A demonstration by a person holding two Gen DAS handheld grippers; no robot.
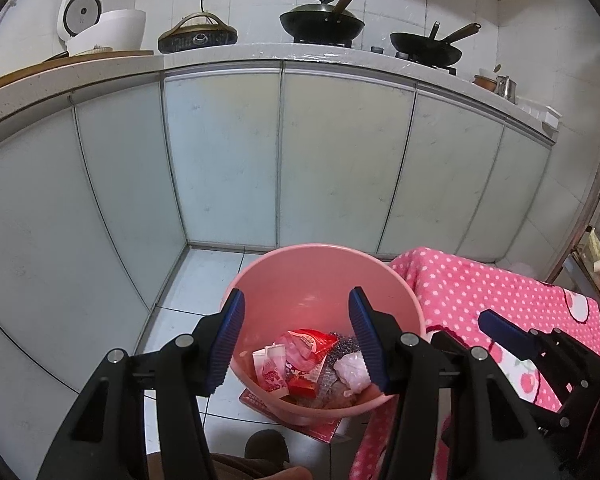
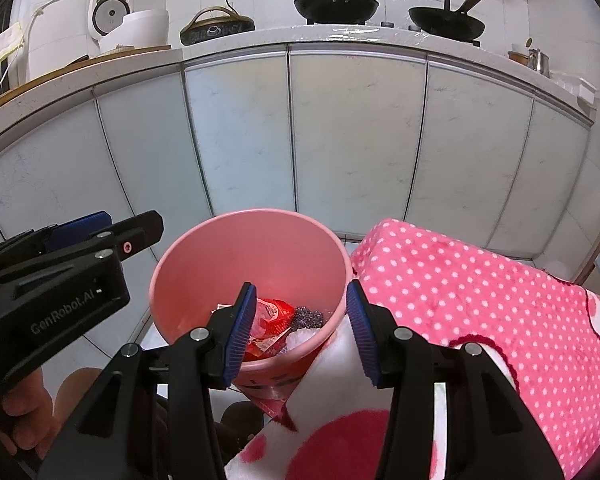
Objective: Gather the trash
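Observation:
A pink plastic bin (image 1: 324, 258) stands on the tiled floor and also shows in the right wrist view (image 2: 204, 252). Inside lie red snack wrappers (image 1: 306, 346), a small white-and-red carton (image 1: 270, 370), a steel scourer (image 1: 342, 346) and a crumpled white wad (image 1: 352, 370); the wrappers also show in the right wrist view (image 2: 270, 314). My left gripper (image 1: 298, 342) is open and empty above the bin's mouth. My right gripper (image 2: 302, 334) is open and empty over the bin's right rim. Each gripper shows in the other's view, the right one (image 1: 500, 326) and the left one (image 2: 80, 228).
A pink polka-dot cloth (image 2: 480, 292) covers a surface right of the bin. A red box (image 1: 320, 426) lies under the bin. Pale cabinet doors (image 1: 340, 152) stand behind, under a counter with a rice cooker (image 1: 100, 28), woks (image 1: 322, 20) and a pot.

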